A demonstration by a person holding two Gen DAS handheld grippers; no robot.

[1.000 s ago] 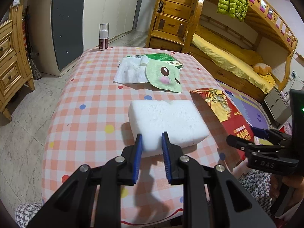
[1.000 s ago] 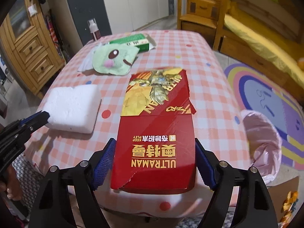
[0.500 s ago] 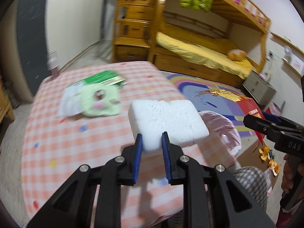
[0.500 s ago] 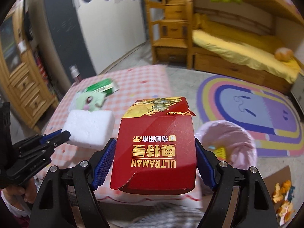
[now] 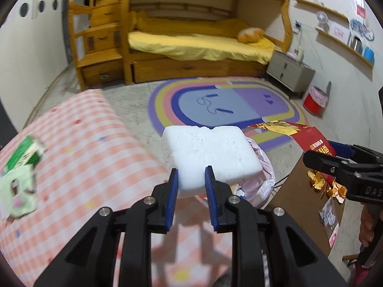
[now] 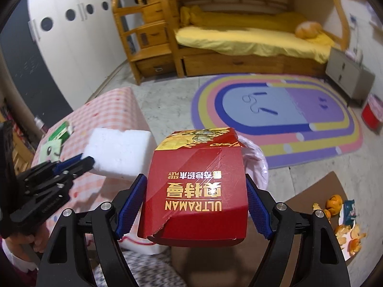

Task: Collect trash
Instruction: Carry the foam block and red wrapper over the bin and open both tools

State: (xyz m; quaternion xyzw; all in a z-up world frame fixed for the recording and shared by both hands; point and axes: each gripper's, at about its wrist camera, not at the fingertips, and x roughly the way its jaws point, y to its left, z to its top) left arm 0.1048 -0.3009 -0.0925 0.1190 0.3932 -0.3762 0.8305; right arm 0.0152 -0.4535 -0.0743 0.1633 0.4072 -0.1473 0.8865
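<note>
My left gripper (image 5: 190, 178) is shut on a white foam block (image 5: 209, 153) and holds it in the air over a bin lined with a pink bag (image 5: 262, 167), beside the table edge. My right gripper (image 6: 194, 189) is shut on a red Ultraman box (image 6: 197, 186), also held up over the pink-bagged bin (image 6: 255, 160). The foam block (image 6: 119, 151) and left gripper (image 6: 71, 165) show in the right wrist view; the red box (image 5: 308, 138) and right gripper (image 5: 340, 153) show in the left wrist view.
The table with a pink checked cloth (image 5: 79, 148) lies to the left, with a green carton (image 5: 22, 154) and a green face-print cloth (image 5: 16, 191) on it. Brown cardboard with orange peels (image 6: 344, 222) lies on the floor at right. A rainbow rug (image 6: 277, 114) and bunk bed (image 5: 191, 43) lie beyond.
Both grippers have swung right off the table with their loads. The foam block and the red box went from above the tablecloth to above the pink-bagged bin.
</note>
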